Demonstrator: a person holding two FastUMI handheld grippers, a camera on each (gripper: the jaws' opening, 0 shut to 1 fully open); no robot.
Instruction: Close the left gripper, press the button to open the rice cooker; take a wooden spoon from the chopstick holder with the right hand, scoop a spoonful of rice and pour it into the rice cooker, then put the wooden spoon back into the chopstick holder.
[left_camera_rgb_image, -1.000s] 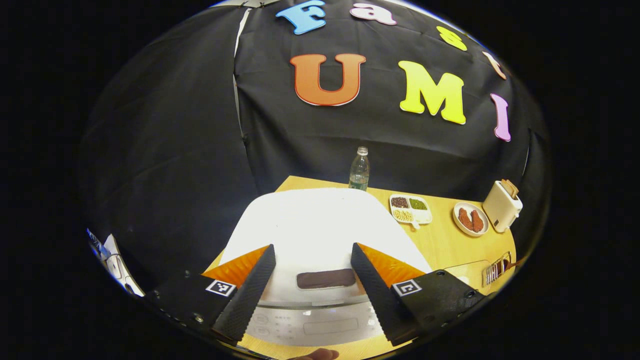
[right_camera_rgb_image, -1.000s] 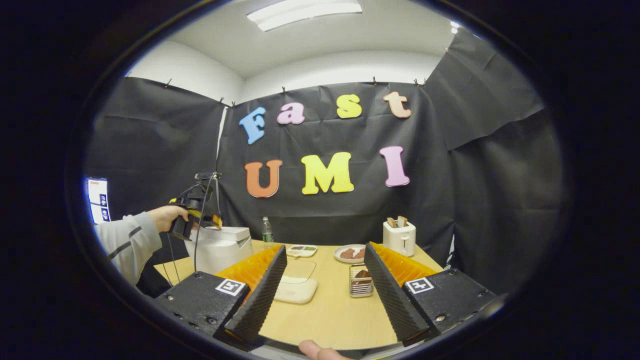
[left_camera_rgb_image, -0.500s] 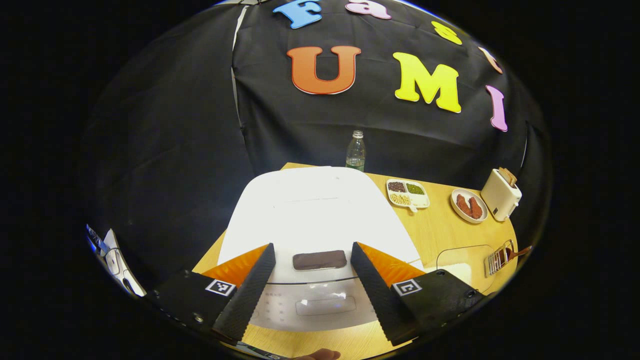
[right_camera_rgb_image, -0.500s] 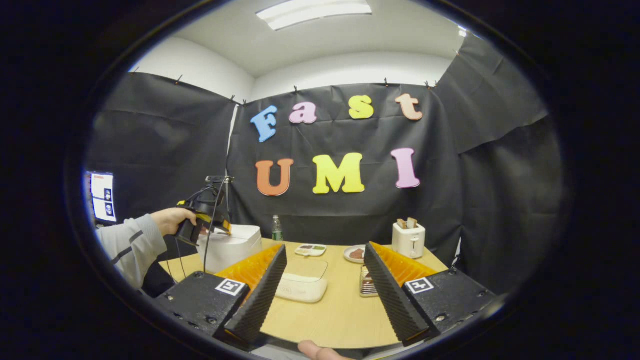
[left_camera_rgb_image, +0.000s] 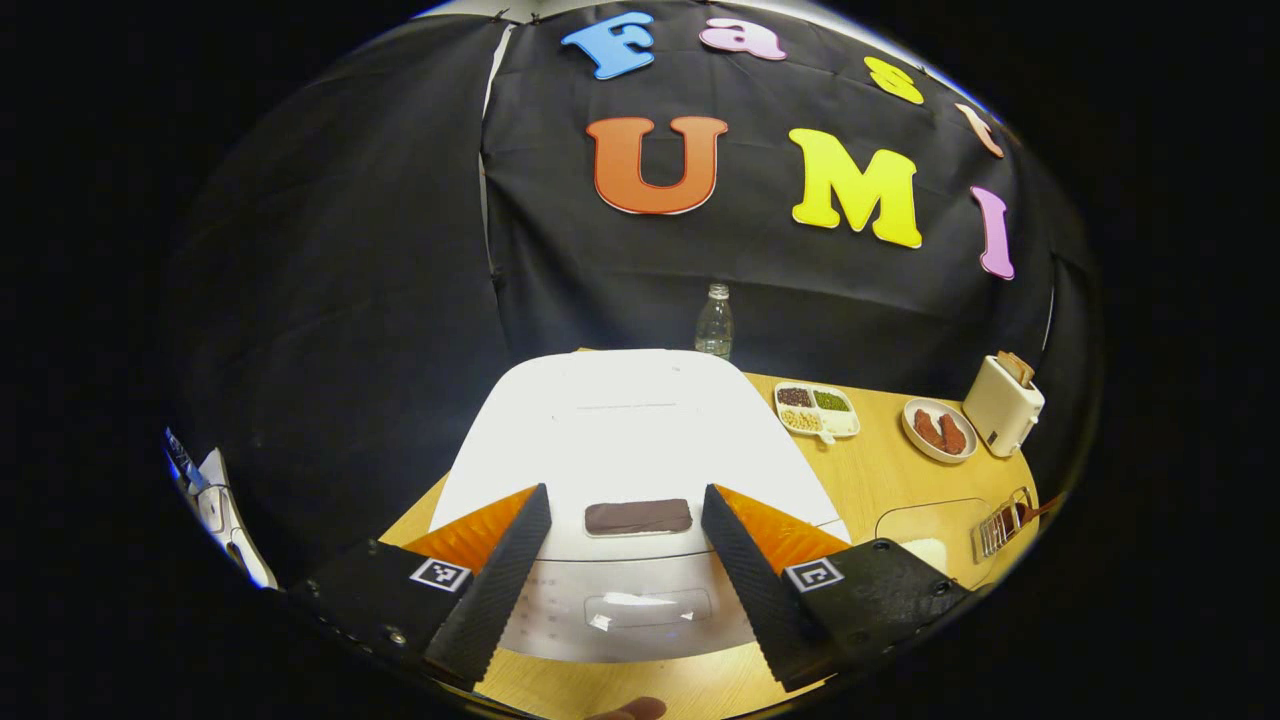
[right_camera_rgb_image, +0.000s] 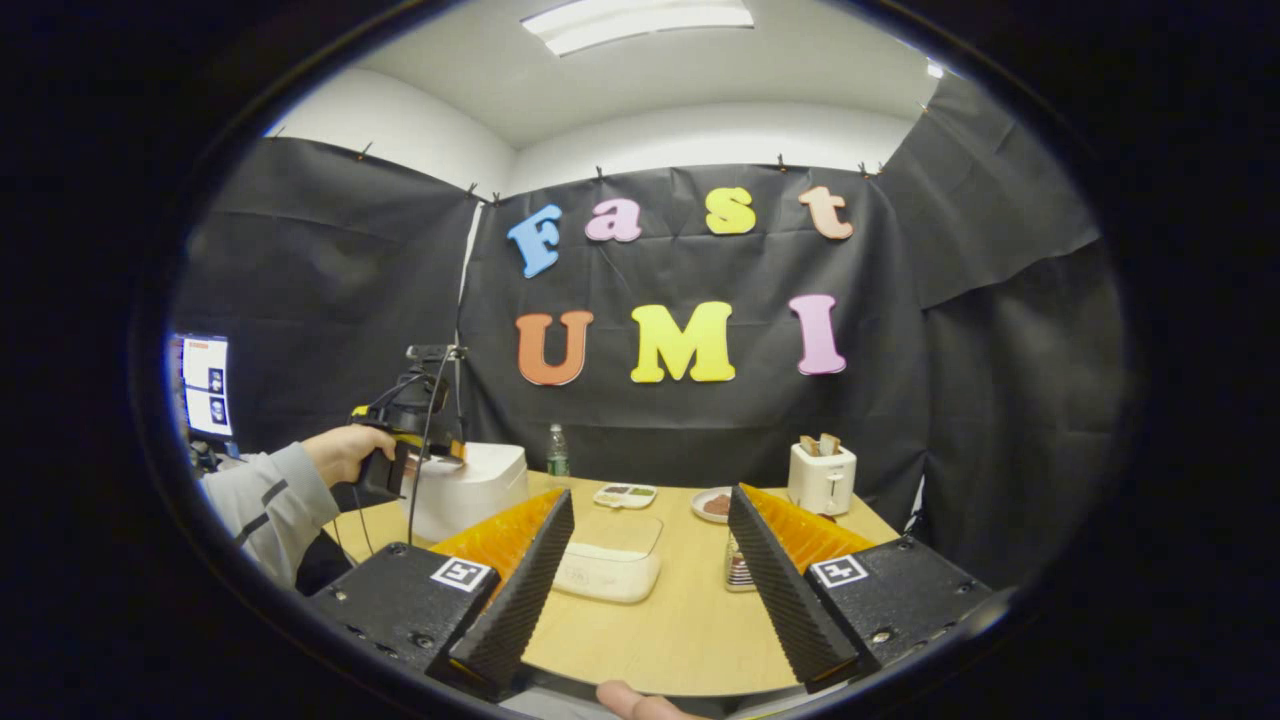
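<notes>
The white rice cooker (left_camera_rgb_image: 640, 430) stands with its lid down, and its dark button (left_camera_rgb_image: 638, 516) lies between the fingers of my left gripper (left_camera_rgb_image: 625, 495). That gripper is open and hovers just above the cooker's front edge. Far right, a wire chopstick holder (left_camera_rgb_image: 1000, 520) carries the wooden spoon (left_camera_rgb_image: 1040, 507). My right gripper (right_camera_rgb_image: 650, 495) is open and empty above the table's near edge. Beyond it sits the clear rice container (right_camera_rgb_image: 608, 560). The chopstick holder (right_camera_rgb_image: 738, 570) is partly hidden behind its right finger. A hand holds the left gripper (right_camera_rgb_image: 415, 440) at the rice cooker (right_camera_rgb_image: 470, 490).
Along the back of the wooden table (right_camera_rgb_image: 680, 620) stand a water bottle (right_camera_rgb_image: 557, 452), a divided dish of beans (right_camera_rgb_image: 625, 494), a plate of food (right_camera_rgb_image: 712, 503) and a toaster (right_camera_rgb_image: 822, 477). A grey sleeve (right_camera_rgb_image: 260, 495) reaches in from the left.
The left gripper has drawn back a little from the cooker, so more of the front panel shows. The right gripper has drifted slightly forward. Both stay open.
</notes>
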